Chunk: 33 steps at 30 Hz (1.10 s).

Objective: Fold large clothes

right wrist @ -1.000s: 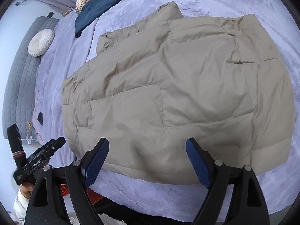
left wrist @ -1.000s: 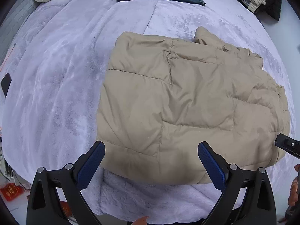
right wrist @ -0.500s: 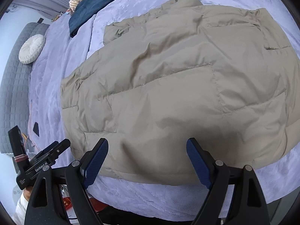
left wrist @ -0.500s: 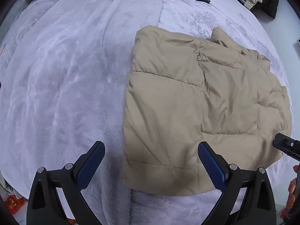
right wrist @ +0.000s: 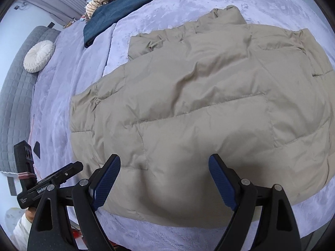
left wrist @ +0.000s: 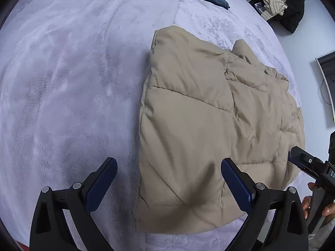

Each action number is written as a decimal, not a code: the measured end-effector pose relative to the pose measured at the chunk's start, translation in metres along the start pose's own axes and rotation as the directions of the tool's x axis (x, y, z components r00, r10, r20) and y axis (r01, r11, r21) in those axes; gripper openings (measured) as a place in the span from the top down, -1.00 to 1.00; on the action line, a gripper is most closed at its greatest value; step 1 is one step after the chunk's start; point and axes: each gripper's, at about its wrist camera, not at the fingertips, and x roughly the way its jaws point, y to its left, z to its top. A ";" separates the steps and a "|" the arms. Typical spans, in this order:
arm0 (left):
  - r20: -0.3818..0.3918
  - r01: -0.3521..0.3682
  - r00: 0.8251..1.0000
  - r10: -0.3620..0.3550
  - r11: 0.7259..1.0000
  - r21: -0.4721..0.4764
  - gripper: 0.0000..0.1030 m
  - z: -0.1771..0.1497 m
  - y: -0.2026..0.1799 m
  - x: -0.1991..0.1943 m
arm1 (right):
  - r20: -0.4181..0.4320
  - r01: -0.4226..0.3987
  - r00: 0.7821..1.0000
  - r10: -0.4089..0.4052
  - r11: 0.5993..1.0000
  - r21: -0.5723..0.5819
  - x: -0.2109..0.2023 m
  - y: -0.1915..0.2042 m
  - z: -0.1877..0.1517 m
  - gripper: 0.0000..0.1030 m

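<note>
A: Where is the beige puffer jacket [left wrist: 209, 129] lying relative to the fingers?

B: It is lying flat on the bed [left wrist: 73, 83], spread over the lilac blanket. The left gripper [left wrist: 169, 185] is hovering over the jacket's near left corner: its right finger is hanging above the fabric, its left finger [left wrist: 100, 185] above bare blanket. The fingers are standing wide apart, released, grasping nothing.

A: And the right one?

B: The right gripper [right wrist: 164, 181] is hovering over the jacket's near hem, both fingers above the fabric, spread wide and empty too. The left gripper's body is showing just beside it at the lower left.

A: How are the edges running?

B: The near hem is lying close to the bed's near edge, with a strip of blanket between. The jacket's left side is running straight away toward the far end, where folded jeans [right wrist: 117, 10] are sitting well apart from it.

A: Open room?

B: A broad stretch of bare blanket is lying left of the jacket, reaching toward the grey headboard [right wrist: 14, 87] and a round white cushion [right wrist: 38, 56].
</note>
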 end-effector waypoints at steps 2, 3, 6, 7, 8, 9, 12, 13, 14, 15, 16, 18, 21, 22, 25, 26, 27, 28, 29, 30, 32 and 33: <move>-0.008 0.035 0.999 -0.035 0.999 0.007 -0.94 0.005 0.004 0.004 | -0.010 -0.015 1.000 0.015 1.000 -0.002 0.004 0.003 0.003 -0.71; -0.012 0.057 0.998 -0.057 0.998 0.011 -0.94 0.007 0.007 0.006 | -0.020 -0.016 1.000 0.016 1.000 -0.002 0.007 0.005 0.004 -0.72; -0.041 0.147 0.988 -0.146 0.989 0.016 -0.94 0.013 0.016 0.013 | -0.043 0.033 0.999 -0.033 0.999 0.015 0.014 0.003 0.007 -0.72; -0.051 0.175 0.983 -0.174 0.985 0.015 -0.94 0.015 0.018 0.016 | -0.052 0.039 0.998 -0.037 0.999 0.024 0.017 0.002 0.008 -0.72; -0.062 0.205 0.977 -0.203 0.979 0.015 -0.94 0.019 0.019 0.020 | -0.066 0.036 0.997 -0.034 0.999 0.027 0.020 0.002 0.010 -0.73; -0.070 0.236 0.970 -0.234 0.972 0.016 -0.94 0.022 0.020 0.024 | -0.082 0.037 0.996 -0.035 0.999 0.024 0.023 0.002 0.011 -0.74; -0.093 0.317 0.944 -0.315 0.948 0.009 -0.94 0.032 0.021 0.041 | -0.118 0.008 0.993 -0.007 1.000 0.010 0.033 0.002 0.015 -1.00; -0.102 0.337 0.937 -0.335 0.941 0.010 -0.94 0.035 0.020 0.047 | -0.123 -0.003 0.992 0.004 1.000 0.012 0.035 0.002 0.016 -1.00; -0.111 0.359 0.928 -0.356 0.933 0.011 -0.94 0.039 0.020 0.054 | -0.130 0.005 0.992 -0.003 1.000 0.008 0.038 0.002 0.016 -1.00; -0.117 0.374 0.922 -0.370 0.928 0.009 -0.94 0.042 0.020 0.058 | -0.135 0.007 0.991 -0.007 1.000 0.003 0.040 0.002 0.016 -1.00; -0.124 0.389 0.914 -0.386 0.921 0.005 -0.94 0.045 0.019 0.062 | -0.136 0.007 0.991 -0.007 1.000 0.003 0.042 0.001 0.016 -1.00; -0.127 0.414 0.903 -0.410 0.910 0.011 -0.94 0.050 0.015 0.066 | -0.135 0.002 0.991 -0.001 1.000 0.007 0.043 -0.001 0.015 -1.00; -0.128 0.513 0.852 -0.507 0.858 0.017 -0.94 0.054 0.009 0.062 | -0.135 -0.006 0.991 0.006 1.000 0.003 0.045 -0.004 0.014 -1.00; -0.133 0.548 0.830 -0.542 0.836 0.013 -0.94 0.056 0.005 0.061 | -0.137 -0.007 0.991 0.007 1.000 0.000 0.045 -0.005 0.014 -1.00; -0.158 0.495 0.864 -0.479 0.865 0.084 -0.94 0.055 -0.007 0.069 | -0.141 -0.006 0.990 0.005 1.000 -0.007 0.048 -0.006 0.015 -1.00; -0.181 0.468 0.875 -0.448 0.879 0.087 -0.94 0.055 -0.010 0.079 | -0.142 -0.006 0.990 0.005 1.000 -0.007 0.049 -0.007 0.015 -1.00; -0.197 0.462 0.876 -0.441 0.883 0.080 -0.94 0.055 -0.010 0.087 | -0.142 -0.005 0.990 0.004 1.000 -0.005 0.049 -0.006 0.016 -1.00; -0.199 0.463 0.875 -0.441 0.883 0.081 -0.94 0.055 -0.012 0.090 | -0.142 -0.004 0.990 0.004 1.000 -0.004 0.049 -0.006 0.016 -1.00; -0.203 0.471 0.871 -0.448 0.878 0.081 -0.94 0.056 -0.014 0.090 | -0.142 -0.005 0.990 0.004 1.000 -0.003 0.049 -0.006 0.015 -1.00; -0.209 0.494 0.857 -0.471 0.866 0.077 -0.94 0.057 -0.018 0.090 | -0.140 -0.006 0.990 0.005 1.000 -0.003 0.049 -0.006 0.014 -1.00; -0.226 0.553 0.818 -0.529 0.832 0.055 -0.75 0.057 -0.027 0.089 | -0.135 -0.009 0.991 0.008 1.000 -0.003 0.049 -0.007 0.013 -1.00; -0.233 0.567 0.809 -0.540 0.822 0.061 -0.62 0.056 -0.035 0.087 | -0.133 -0.009 0.991 0.008 1.000 -0.003 0.050 -0.008 0.012 -1.00</move>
